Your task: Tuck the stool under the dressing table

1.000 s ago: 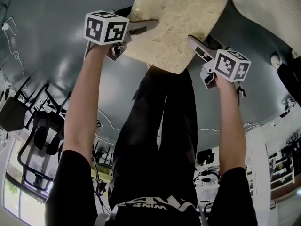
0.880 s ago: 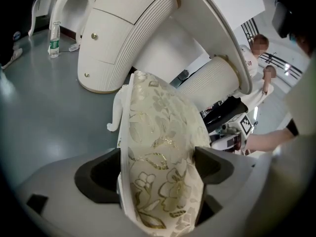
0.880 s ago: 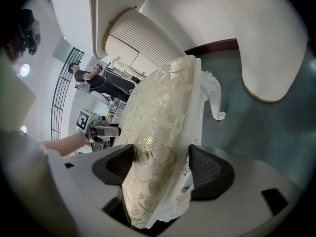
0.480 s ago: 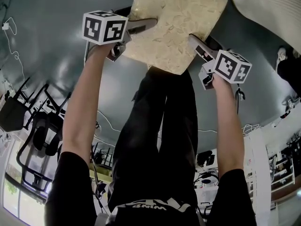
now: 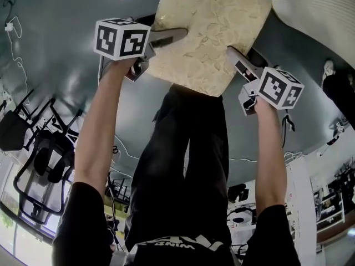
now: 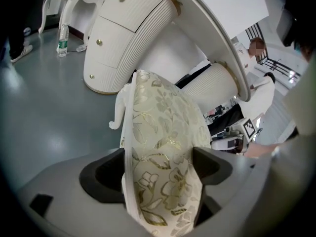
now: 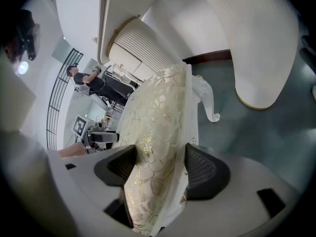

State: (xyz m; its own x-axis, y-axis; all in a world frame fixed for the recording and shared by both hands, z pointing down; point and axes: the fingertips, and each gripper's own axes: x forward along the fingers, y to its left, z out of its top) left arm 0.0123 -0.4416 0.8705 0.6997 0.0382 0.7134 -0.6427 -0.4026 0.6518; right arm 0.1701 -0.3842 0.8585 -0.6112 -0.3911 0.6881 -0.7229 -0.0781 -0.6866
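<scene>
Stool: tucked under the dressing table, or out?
Out. In the head view the stool is clear of the dressing table; left gripper and right gripper clamp its seat.

Bare grey floor [image 5: 61, 15] lies open left of the stool [image 5: 208, 32]. Far right stands the table [image 5: 316, 10]. Its drawer pedestal [image 6: 128, 38] and second ribbed pedestal [image 6: 212, 85] flank a gap under the overhanging top. A bottle [image 6: 63, 33] and a person's shoe [image 6: 17, 53] stand on the floor beyond the drawer pedestal.
</scene>
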